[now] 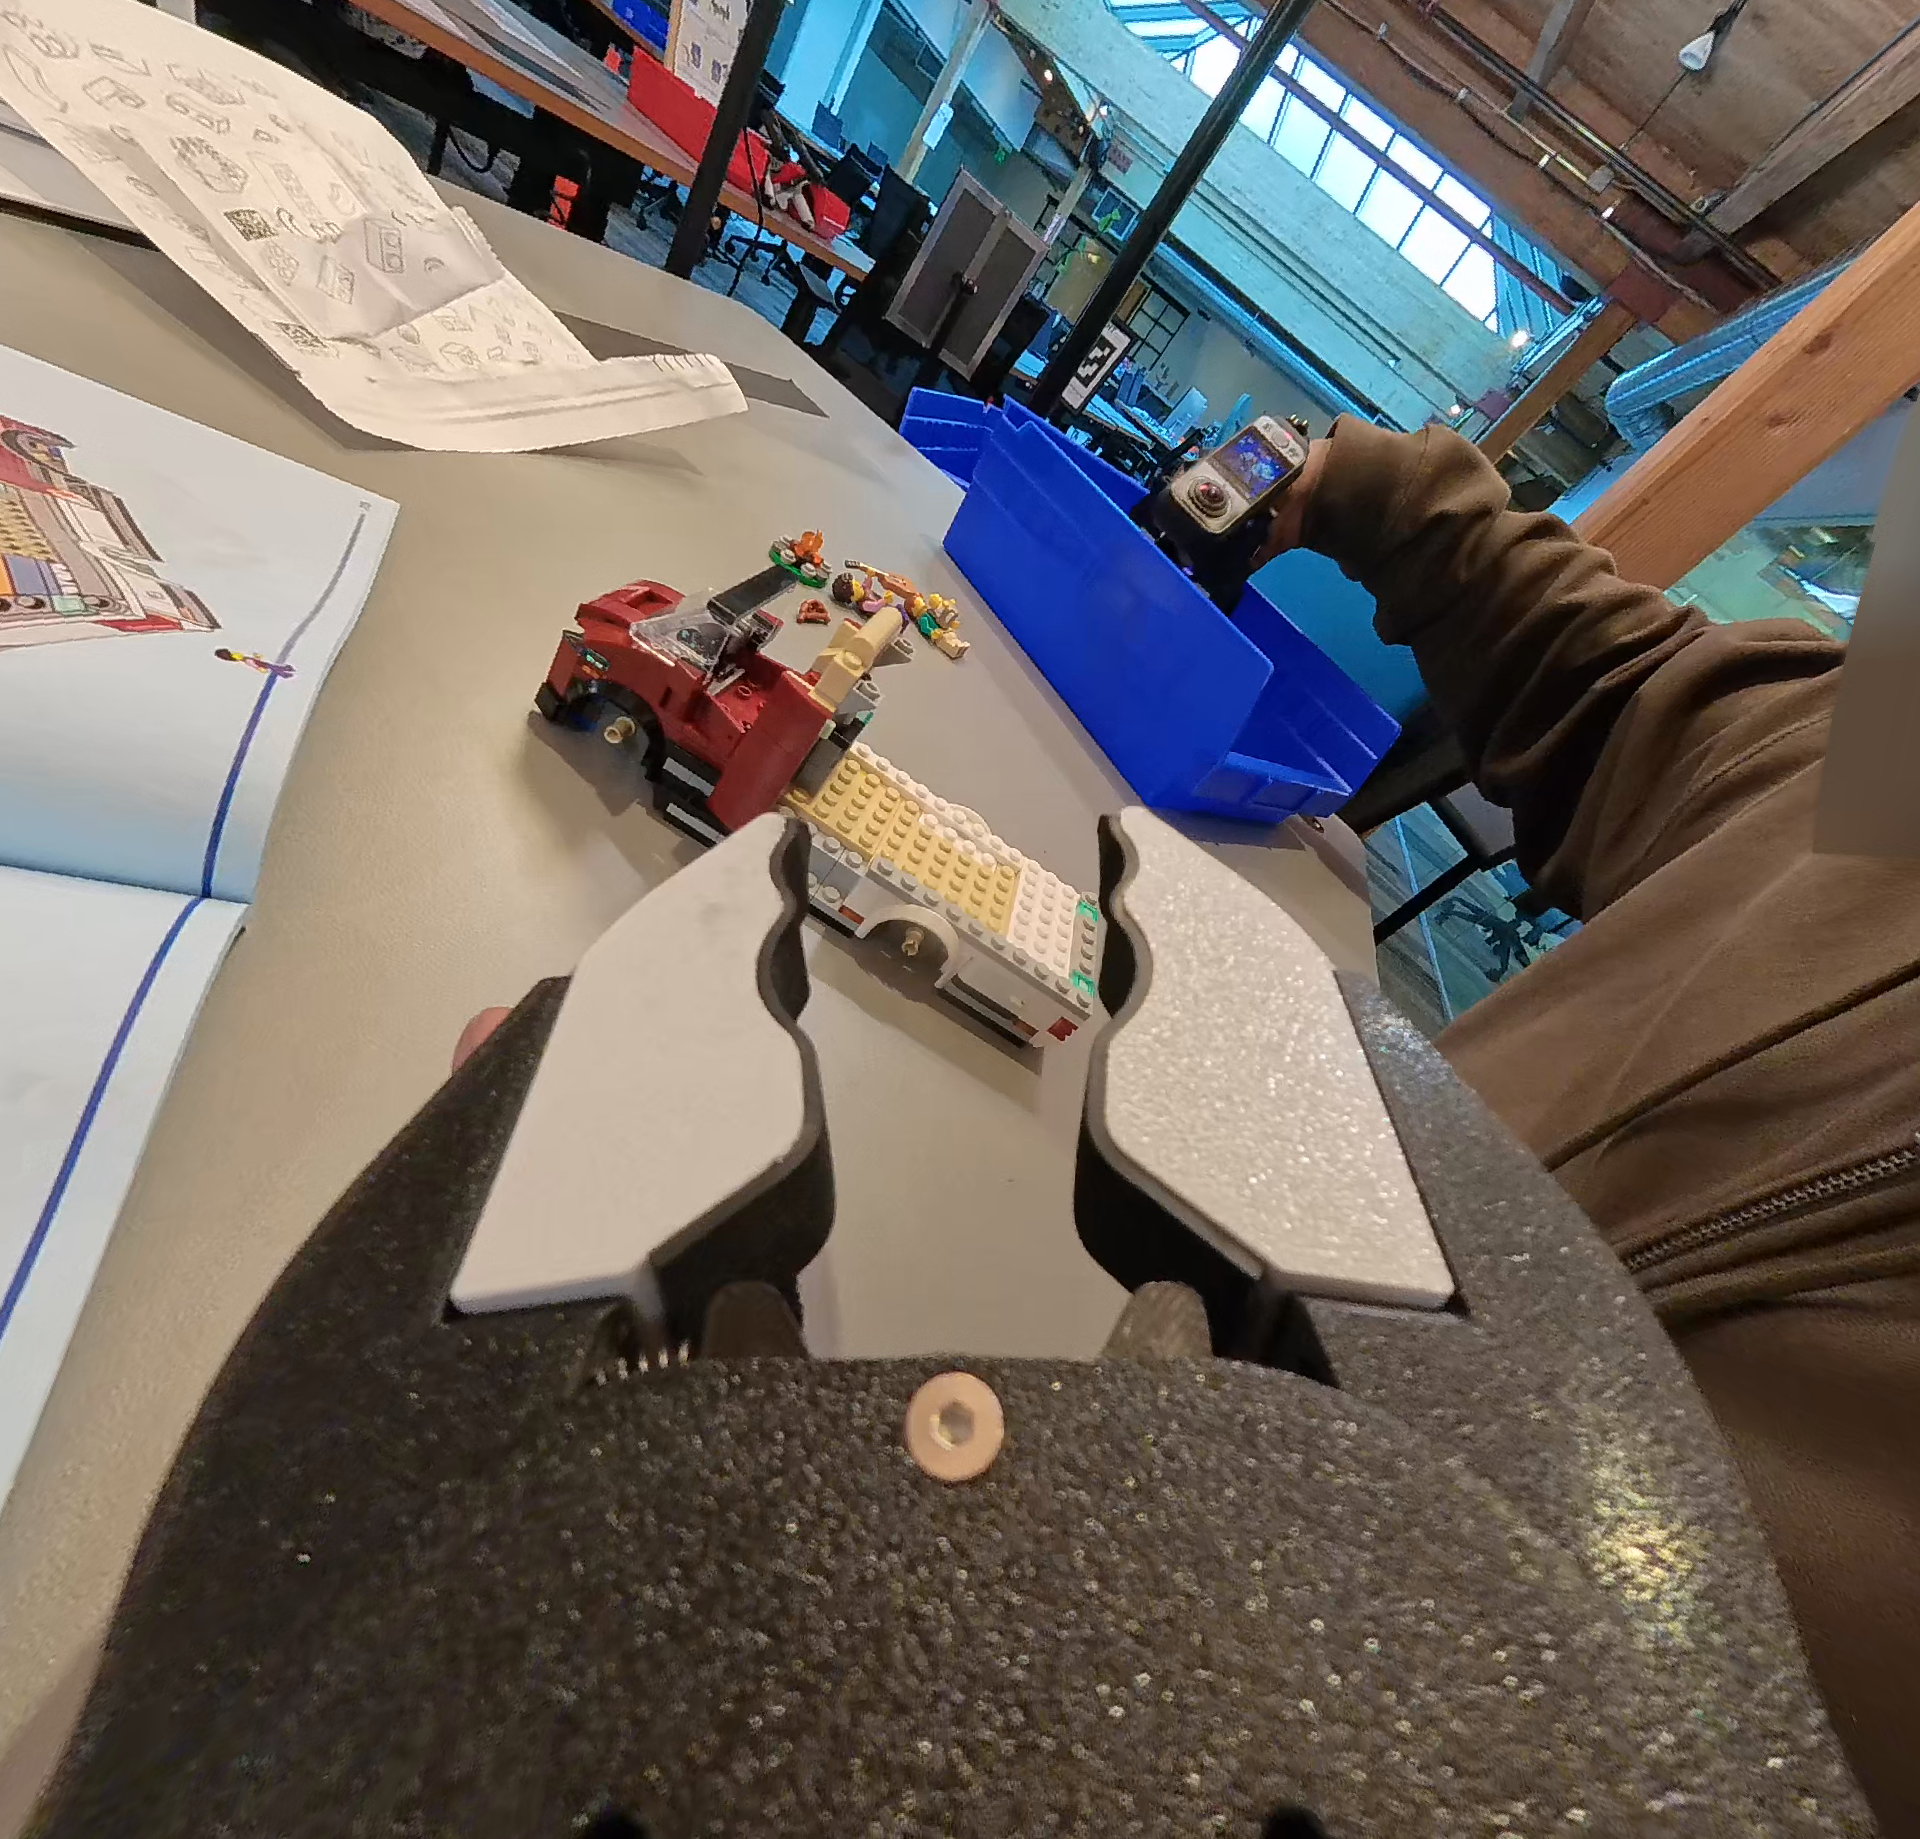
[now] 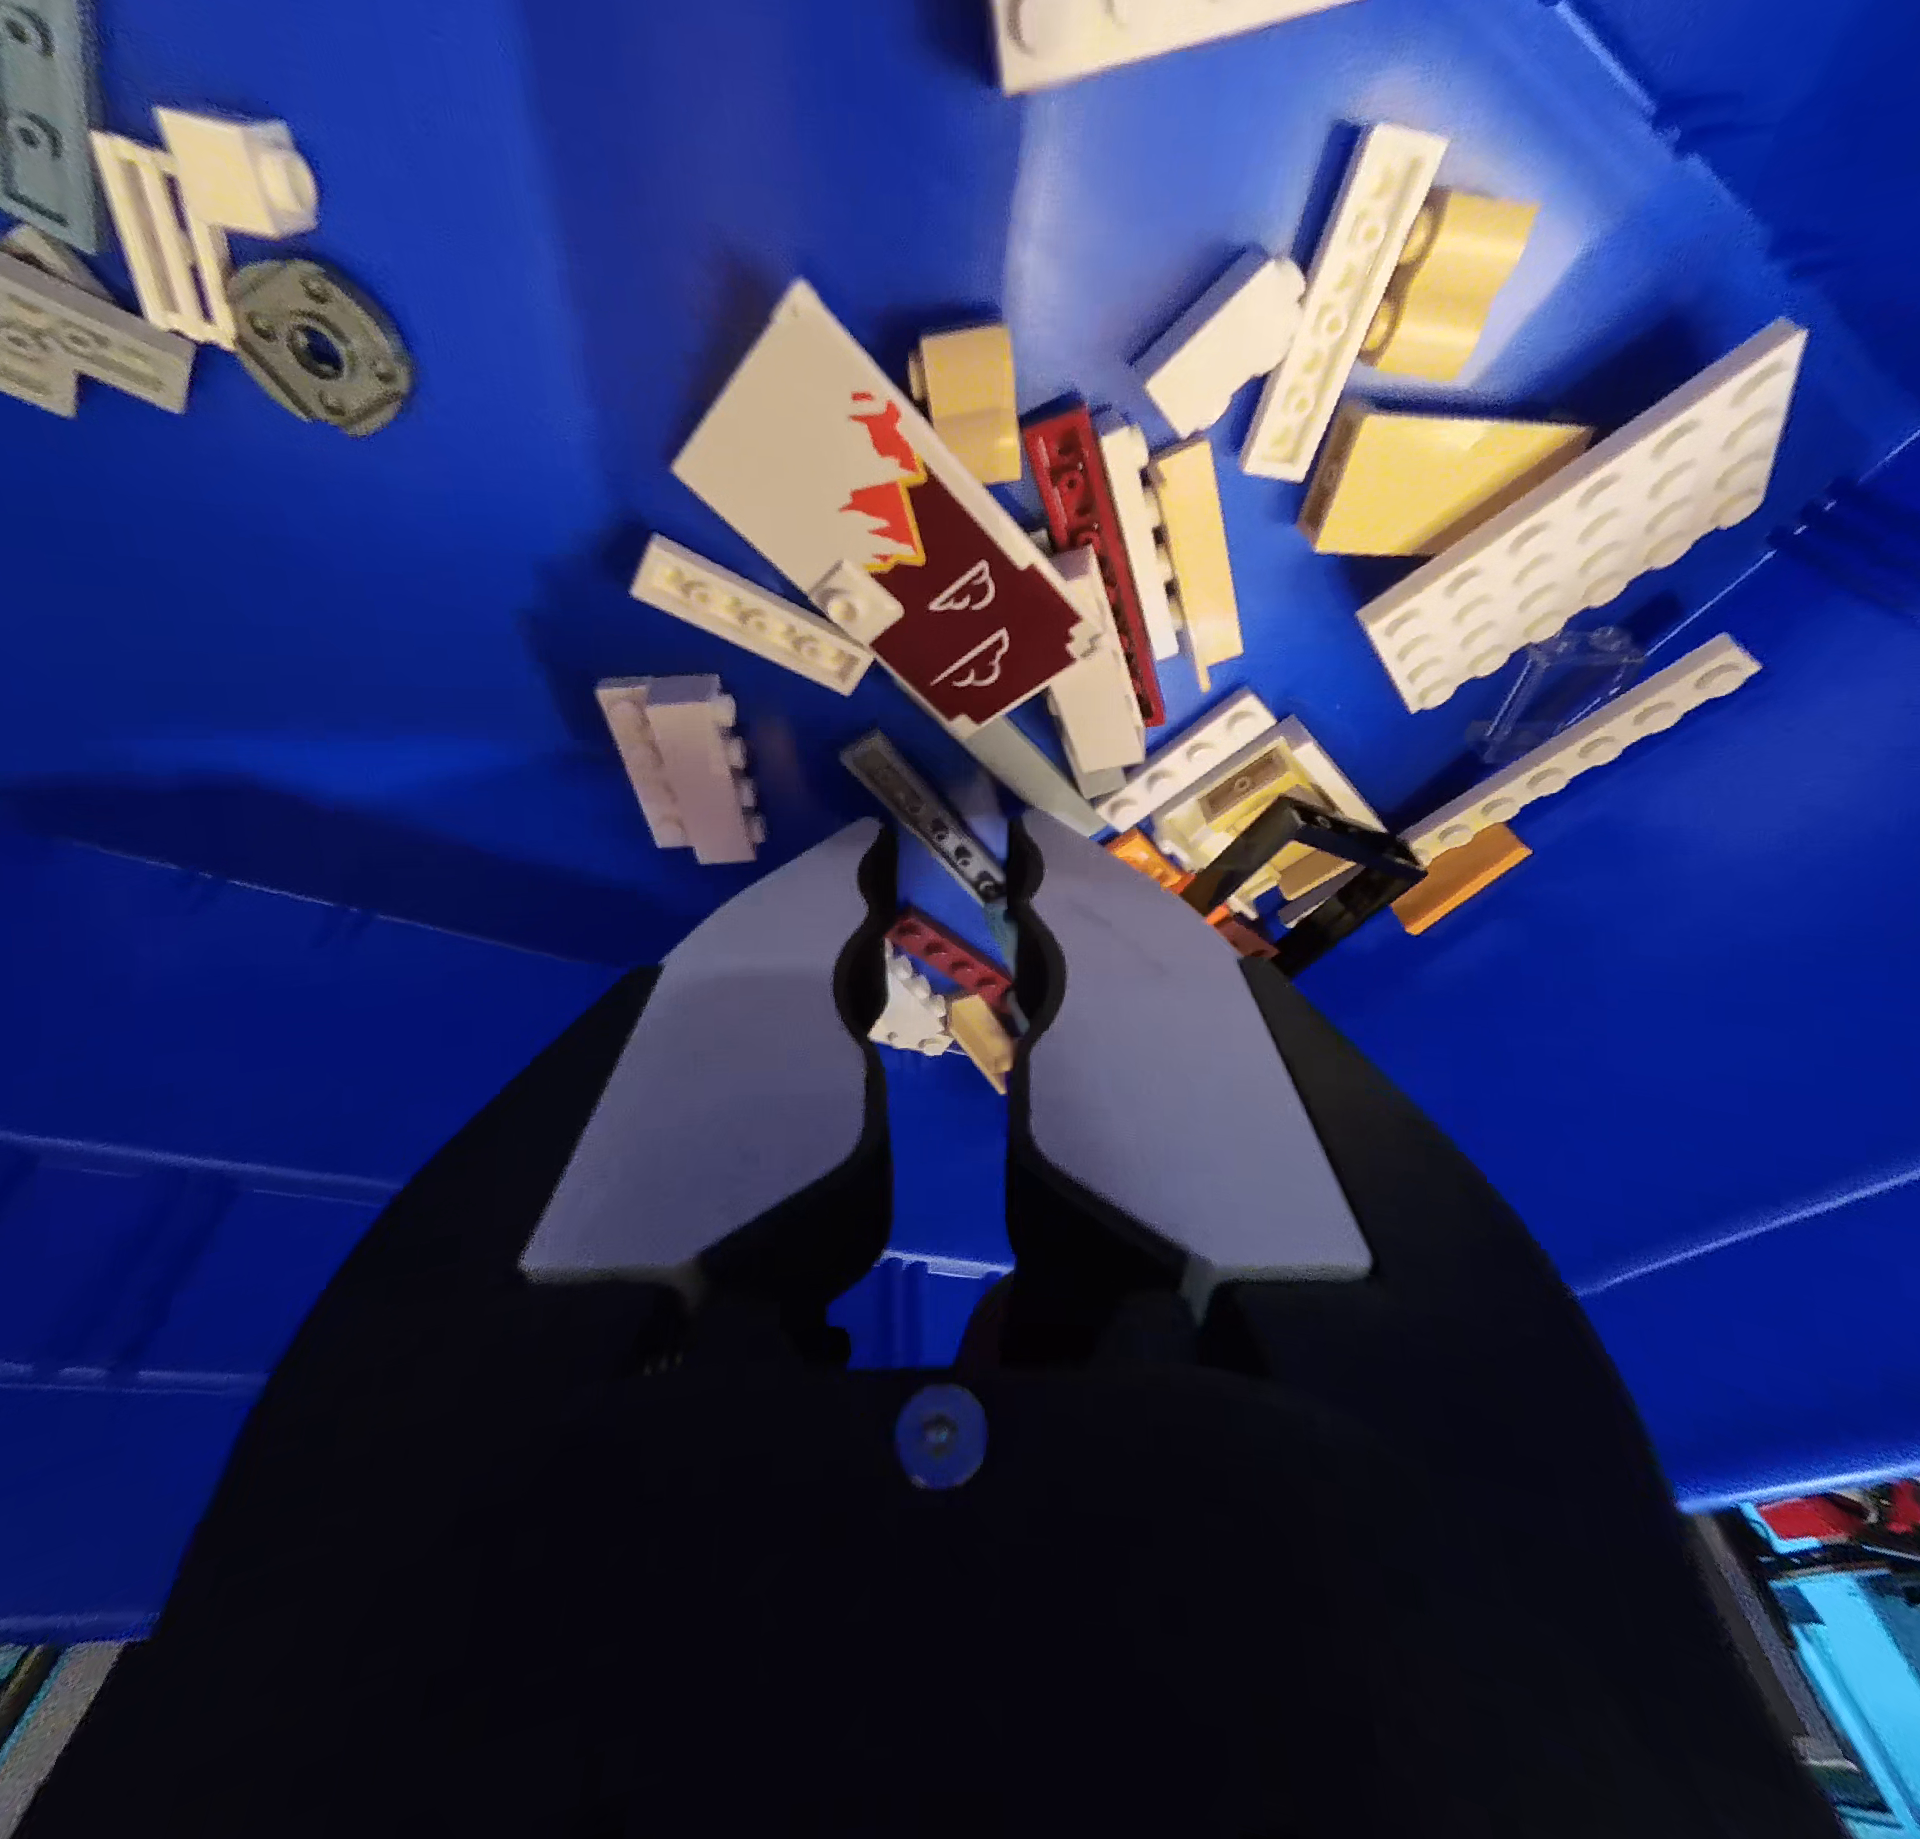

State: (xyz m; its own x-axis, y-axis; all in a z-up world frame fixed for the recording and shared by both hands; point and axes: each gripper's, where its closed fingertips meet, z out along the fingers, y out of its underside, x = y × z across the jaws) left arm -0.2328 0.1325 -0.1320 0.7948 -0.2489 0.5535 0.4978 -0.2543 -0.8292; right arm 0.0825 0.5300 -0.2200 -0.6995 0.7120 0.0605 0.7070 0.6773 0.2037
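Note:
My left gripper (image 1: pixel 945 854) stands at the rear of a brick-built truck (image 1: pixel 717 709) with a dark red cab and a tan and white studded bed (image 1: pixel 935 859) on the grey table (image 1: pixel 436 854). Both pads lie against the bed's rear end, one on its side and one on its back corner. My right gripper (image 2: pixel 945 844) is down inside the blue bin (image 2: pixel 416 594), its fingers a narrow way apart over loose bricks. A thin dark grey plate (image 2: pixel 914 802) lies between the tips and blue shows beside it. A dark red plate (image 2: pixel 951 958) lies farther back between the fingers.
The blue bin (image 1: pixel 1101 626) stands right of the truck, with the other gripper's camera (image 1: pixel 1236 480) and a brown sleeve (image 1: pixel 1662 750) above it. Small figures (image 1: pixel 894 605) lie behind the cab. An open booklet (image 1: pixel 135 729) and a paper bag (image 1: pixel 343 262) lie at the left. The bin holds a flame-printed tile (image 2: pixel 862 501) and white plates (image 2: pixel 1590 522). The tips of one gripper are about 50 cm away from the tips of the other.

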